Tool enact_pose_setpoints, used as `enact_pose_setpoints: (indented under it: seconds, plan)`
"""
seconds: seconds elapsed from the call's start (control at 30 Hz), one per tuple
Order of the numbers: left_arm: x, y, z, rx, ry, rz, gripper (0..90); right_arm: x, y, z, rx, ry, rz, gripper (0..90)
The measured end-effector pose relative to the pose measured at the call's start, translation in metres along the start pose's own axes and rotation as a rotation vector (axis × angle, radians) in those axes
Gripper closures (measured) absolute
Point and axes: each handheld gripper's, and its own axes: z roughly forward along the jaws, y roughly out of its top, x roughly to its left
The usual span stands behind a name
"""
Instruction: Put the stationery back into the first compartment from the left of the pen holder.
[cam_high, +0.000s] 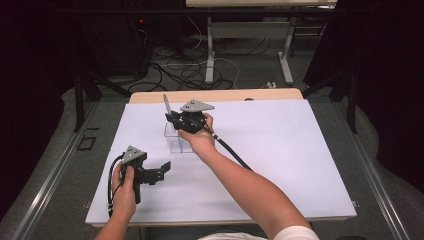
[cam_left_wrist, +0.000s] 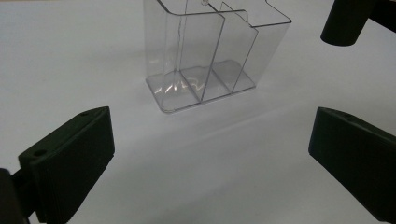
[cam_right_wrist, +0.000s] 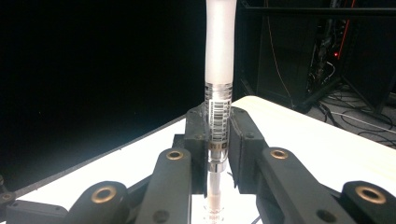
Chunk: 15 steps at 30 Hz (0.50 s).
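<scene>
A clear plastic organiser (cam_high: 178, 141) with divided compartments stands on the white table (cam_high: 280, 150); the left gripper view has this organiser (cam_left_wrist: 210, 60) close ahead. My right gripper (cam_high: 173, 118) hangs just above it, shut on a pen (cam_right_wrist: 218, 107) with a frosted white cap and a barcode label. The pen stands upright, its lower tip pointing down at the organiser, and its top rises behind the gripper as a grey pen (cam_high: 166, 103). My left gripper (cam_high: 162, 171) rests low on the table at the near left, open, jaws wide apart with nothing between them.
The white table top ends at a wooden strip (cam_high: 215, 95) at the far edge. Beyond it are cables on the floor (cam_high: 185, 70) and the legs of another table (cam_high: 210, 50). Dark curtains close off both sides.
</scene>
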Motion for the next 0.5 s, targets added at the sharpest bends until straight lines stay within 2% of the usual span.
enact_pose_setpoints:
  seconds: [0.5]
  plan:
    - [-0.0001, 0.0001, 0.0001, 0.0, -0.003, 0.002, 0.3, 0.0049, -0.009, 0.0087, 0.048, 0.002, -0.01, 79.3]
